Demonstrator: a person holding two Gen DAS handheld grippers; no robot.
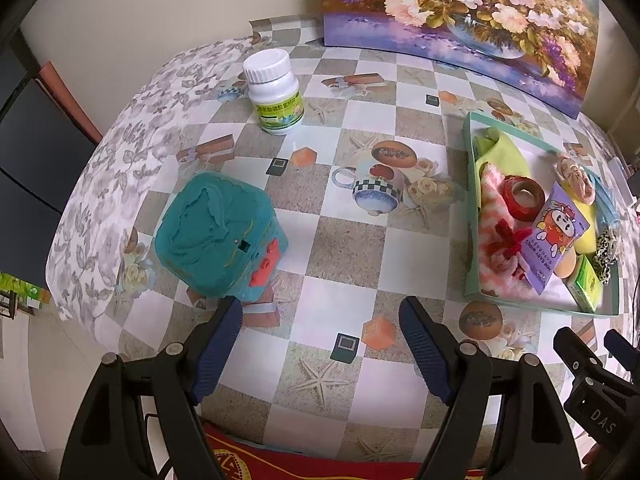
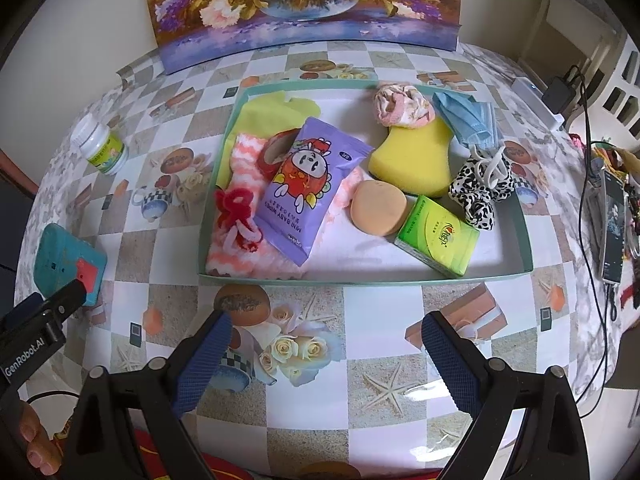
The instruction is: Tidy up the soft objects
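Right wrist view: we hold both grippers – right gripper [image 2: 326, 330], left gripper [image 1: 320, 314] – spread wide, empty, above bare checkered tablecloth [image 2: 380, 316]; soft items fill the green tray [image 2: 360, 280] just beyond.

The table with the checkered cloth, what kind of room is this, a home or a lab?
Most likely a home, probably a living or dining area. The table wears a printed household oilcloth, a flower painting leans against the wall behind it, and a phone and charger cables lie at its edge.
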